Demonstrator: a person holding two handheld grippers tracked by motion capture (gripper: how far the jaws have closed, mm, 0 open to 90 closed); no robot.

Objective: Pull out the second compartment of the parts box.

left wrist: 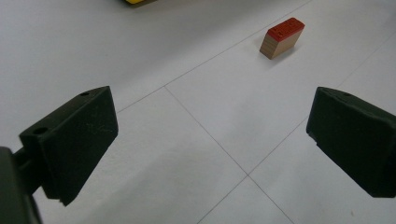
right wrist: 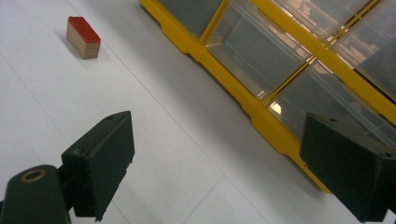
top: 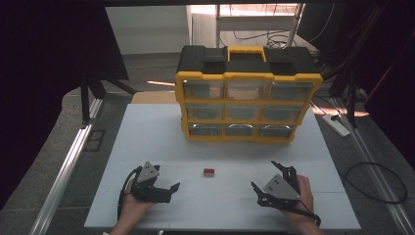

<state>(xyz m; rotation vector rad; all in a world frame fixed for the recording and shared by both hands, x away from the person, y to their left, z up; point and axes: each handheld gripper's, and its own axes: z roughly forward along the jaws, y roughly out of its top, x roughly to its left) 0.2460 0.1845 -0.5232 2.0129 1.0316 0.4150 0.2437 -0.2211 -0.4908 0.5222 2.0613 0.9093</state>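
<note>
A small wooden block with a red top lies on the white table, in front of the organizer and between my two grippers. My left gripper rests near the front edge, left of the block, with its jaws wide apart. In the left gripper view the left gripper is open and holds nothing, and the block lies ahead to the right. My right gripper sits to the block's right, also open. In the right gripper view the right gripper is empty, with the block far off at the upper left.
A yellow and black drawer organizer with clear drawers stands at the back middle of the table; its lower drawers look shut. Cables and a power strip lie on the floor to the right. A metal rail runs along the left.
</note>
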